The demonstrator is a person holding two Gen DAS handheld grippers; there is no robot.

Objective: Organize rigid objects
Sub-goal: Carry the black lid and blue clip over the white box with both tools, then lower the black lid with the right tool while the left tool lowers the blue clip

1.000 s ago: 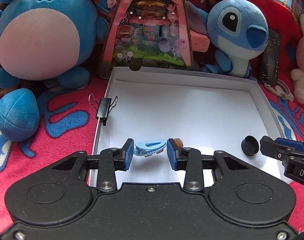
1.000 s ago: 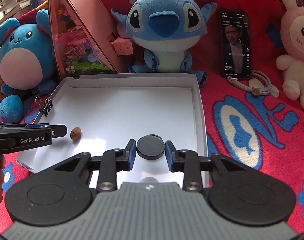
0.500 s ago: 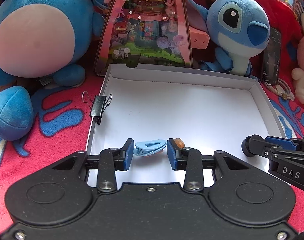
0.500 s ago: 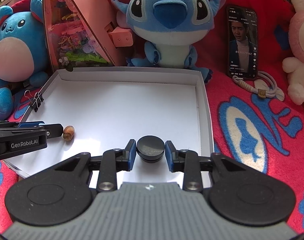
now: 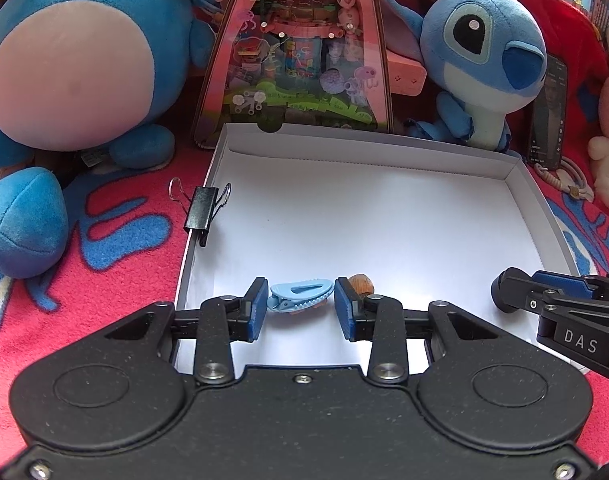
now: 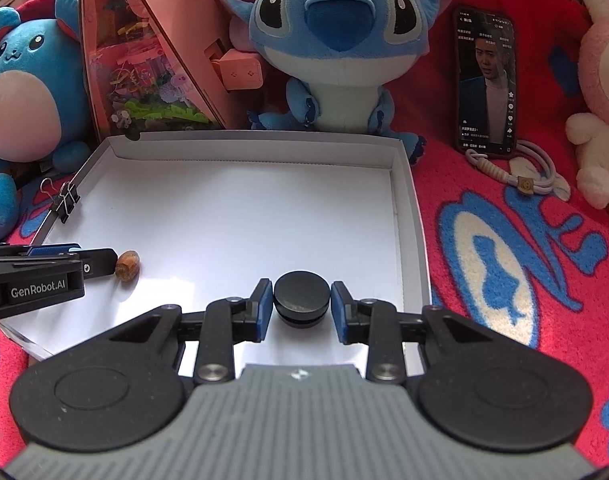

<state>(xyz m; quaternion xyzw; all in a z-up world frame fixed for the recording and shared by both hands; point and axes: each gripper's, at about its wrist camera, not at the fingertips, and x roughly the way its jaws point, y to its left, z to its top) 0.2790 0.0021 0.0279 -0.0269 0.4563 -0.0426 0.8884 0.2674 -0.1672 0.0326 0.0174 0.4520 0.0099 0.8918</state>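
A shallow white box [image 5: 384, 152] [image 6: 400, 184] lies on a red blanket. My left gripper [image 5: 300, 300] has its blue pads on both ends of a light blue hair clip [image 5: 300, 293], low over the box's near left part. A small brown nut [image 5: 362, 282] [image 6: 127, 265] lies just right of it. My right gripper [image 6: 301, 307] is shut on a black round cap [image 6: 301, 298], low over the near right part of the box. The right gripper also shows in the left wrist view [image 5: 508, 292].
A black binder clip [image 5: 202, 210] [image 6: 66, 200] grips the box's left wall. Plush toys [image 5: 64, 60] [image 6: 340, 40], a pink toy house [image 5: 300, 48] and a phone [image 6: 486, 84] with a cord ring the box's far side.
Both grippers have moved a little further forward over the box, with the clip and the cap still between their pads. The nut has not moved.
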